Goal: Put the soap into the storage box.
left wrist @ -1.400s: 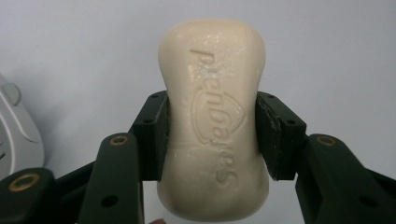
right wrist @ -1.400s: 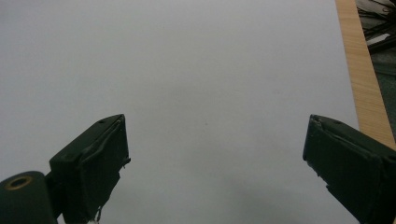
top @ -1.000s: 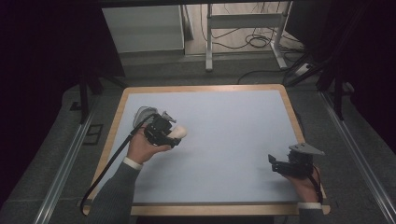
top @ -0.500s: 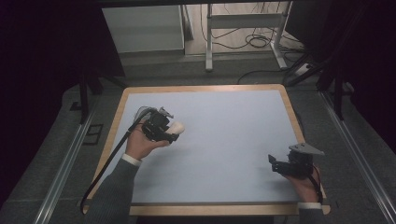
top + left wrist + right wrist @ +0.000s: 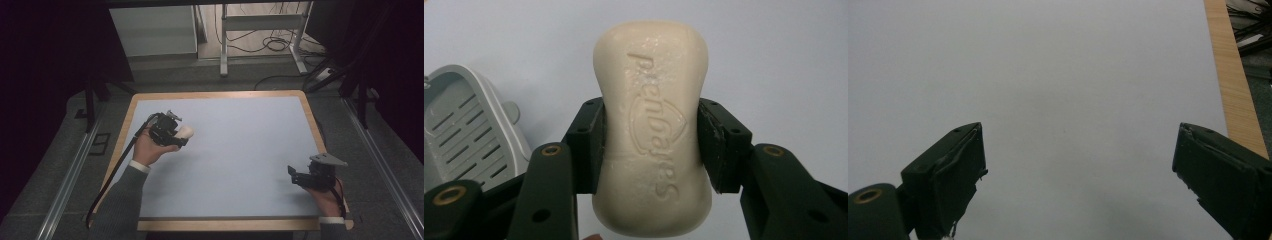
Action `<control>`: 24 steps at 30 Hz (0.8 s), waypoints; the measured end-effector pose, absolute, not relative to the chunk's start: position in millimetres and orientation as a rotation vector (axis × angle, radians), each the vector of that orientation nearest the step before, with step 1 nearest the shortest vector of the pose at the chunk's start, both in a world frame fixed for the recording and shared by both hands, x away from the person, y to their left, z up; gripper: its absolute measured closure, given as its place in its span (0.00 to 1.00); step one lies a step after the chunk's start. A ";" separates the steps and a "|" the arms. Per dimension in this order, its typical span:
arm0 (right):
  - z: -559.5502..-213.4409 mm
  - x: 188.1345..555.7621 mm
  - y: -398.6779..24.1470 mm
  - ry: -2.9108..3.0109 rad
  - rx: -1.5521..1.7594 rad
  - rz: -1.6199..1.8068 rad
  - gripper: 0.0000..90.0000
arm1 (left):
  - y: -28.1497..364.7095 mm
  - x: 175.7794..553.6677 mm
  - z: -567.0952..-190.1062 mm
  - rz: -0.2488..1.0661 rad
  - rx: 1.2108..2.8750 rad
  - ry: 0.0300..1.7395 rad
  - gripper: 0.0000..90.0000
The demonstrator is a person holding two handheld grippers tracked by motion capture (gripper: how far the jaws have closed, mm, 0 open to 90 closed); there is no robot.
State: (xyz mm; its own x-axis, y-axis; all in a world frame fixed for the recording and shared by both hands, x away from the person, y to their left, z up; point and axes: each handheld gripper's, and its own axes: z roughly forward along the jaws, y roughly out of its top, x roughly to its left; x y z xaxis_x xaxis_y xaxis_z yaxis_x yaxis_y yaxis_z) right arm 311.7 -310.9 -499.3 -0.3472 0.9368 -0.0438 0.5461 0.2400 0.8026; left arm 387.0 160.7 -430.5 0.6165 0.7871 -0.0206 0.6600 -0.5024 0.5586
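At the worktop's (image 5: 240,150) left, the left gripper (image 5: 651,145) has its jaws clamped on a cream soap bar (image 5: 651,130) embossed "pienbajes"; its own view adds a grey slotted soap dish (image 5: 464,135) alongside. The right gripper (image 5: 1078,165) hovers with jaws wide apart.

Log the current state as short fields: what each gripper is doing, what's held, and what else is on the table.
left gripper: shut on soap, held over the table's left part
soap: cream bar, embossed lettering, clamped at its waist by both jaws
right gripper: open, nothing between jaws, near the table's right edge
dish: grey, slotted, beside the soap in the left gripper view
table: pale blue top, wooden rim
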 end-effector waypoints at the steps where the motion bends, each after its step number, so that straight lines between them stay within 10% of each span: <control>1: -499.3 311.7 -310.8 1.987 1.351 0.963 0.07 | 161.1 387.5 -430.5 0.322 2.317 1.139 0.55; 24: -501.3 312.6 -311.3 1.992 1.353 0.954 0.07 | 165.1 399.2 -420.1 0.334 2.317 1.148 0.55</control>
State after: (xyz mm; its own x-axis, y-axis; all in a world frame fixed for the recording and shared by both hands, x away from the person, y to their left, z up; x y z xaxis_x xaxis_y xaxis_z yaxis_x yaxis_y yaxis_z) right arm 312.6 -311.3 -501.3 -0.3460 0.9371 -0.0467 0.5511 0.2433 0.7982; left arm 399.2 165.1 -420.1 0.6086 0.7934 -0.0123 0.6628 -0.4997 0.5578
